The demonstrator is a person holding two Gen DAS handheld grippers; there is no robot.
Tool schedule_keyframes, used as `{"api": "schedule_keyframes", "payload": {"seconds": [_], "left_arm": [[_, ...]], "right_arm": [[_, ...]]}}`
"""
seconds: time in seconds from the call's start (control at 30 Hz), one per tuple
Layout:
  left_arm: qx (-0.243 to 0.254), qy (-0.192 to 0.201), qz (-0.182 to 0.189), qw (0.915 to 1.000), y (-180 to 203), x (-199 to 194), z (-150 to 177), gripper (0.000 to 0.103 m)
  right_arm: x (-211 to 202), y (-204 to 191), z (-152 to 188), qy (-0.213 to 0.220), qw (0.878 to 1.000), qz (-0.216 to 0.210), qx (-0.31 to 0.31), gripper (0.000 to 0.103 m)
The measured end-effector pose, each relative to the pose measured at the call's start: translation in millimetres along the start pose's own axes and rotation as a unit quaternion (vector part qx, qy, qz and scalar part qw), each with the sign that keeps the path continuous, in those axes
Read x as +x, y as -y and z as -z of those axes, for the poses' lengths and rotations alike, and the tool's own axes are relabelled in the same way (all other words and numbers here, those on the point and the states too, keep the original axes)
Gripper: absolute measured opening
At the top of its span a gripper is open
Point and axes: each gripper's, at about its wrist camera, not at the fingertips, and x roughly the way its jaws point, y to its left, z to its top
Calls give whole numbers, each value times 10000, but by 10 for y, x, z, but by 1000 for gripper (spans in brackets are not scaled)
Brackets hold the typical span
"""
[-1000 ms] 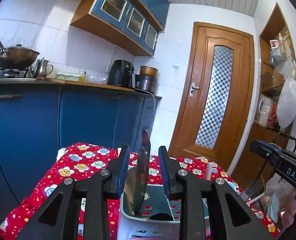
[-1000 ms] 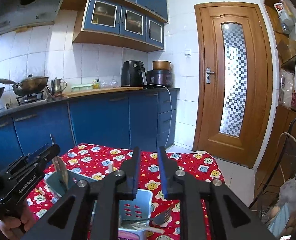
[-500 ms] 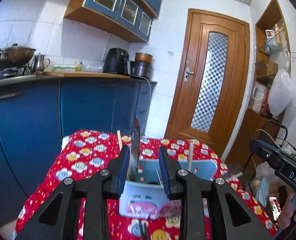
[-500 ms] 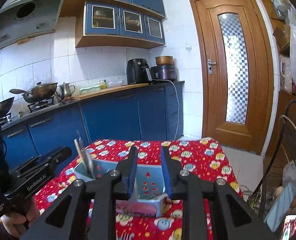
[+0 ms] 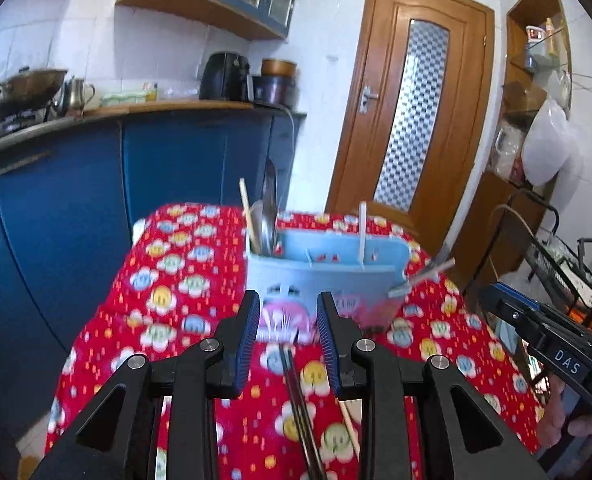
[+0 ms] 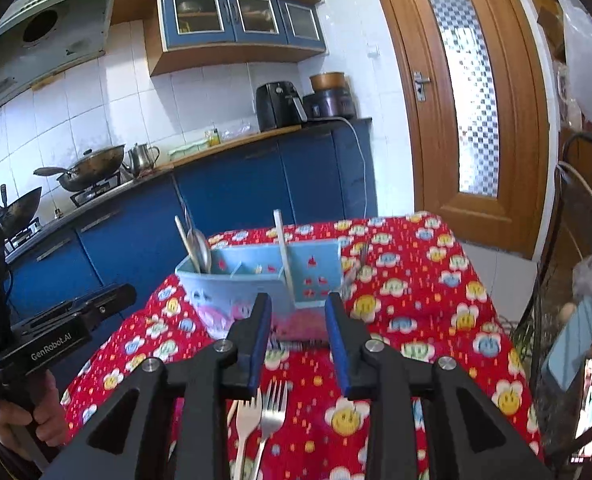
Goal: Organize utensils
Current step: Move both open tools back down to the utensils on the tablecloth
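A light blue utensil caddy (image 5: 327, 268) stands on the red flowered tablecloth (image 5: 168, 292); it also shows in the right wrist view (image 6: 256, 276). Its left compartment holds a knife (image 5: 271, 200), a spoon and a wooden stick. A white stick (image 5: 362, 232) stands in a right compartment. My left gripper (image 5: 288, 320) is open and empty, in front of the caddy, above dark chopsticks (image 5: 299, 408) lying on the cloth. My right gripper (image 6: 297, 320) is open and empty, above two forks (image 6: 262, 412) on the cloth.
A fork and another utensil (image 5: 427, 272) lean at the caddy's right end. Blue kitchen cabinets (image 5: 76, 184) stand behind the table, a wooden door (image 5: 411, 112) beyond. A wire rack (image 6: 575, 280) stands right of the table.
The knife has left my left gripper and now stands in the caddy's left compartment. Both grippers have pulled back from the caddy, showing utensils on the cloth.
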Motion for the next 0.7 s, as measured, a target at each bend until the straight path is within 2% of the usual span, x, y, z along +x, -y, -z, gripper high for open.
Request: {"api": "schedule_keyframes", "payload": {"seconds": [0.43, 0.7], "left_arm": [[149, -825, -195, 9963, 10, 102, 349, 30], [18, -1563, -142, 9876, -7, 337, 566, 30]], "right_arm": [[-83, 50, 389, -451, 9989, -105, 99, 36], [-96, 206, 520, -563, 9980, -64, 287, 37]]}}
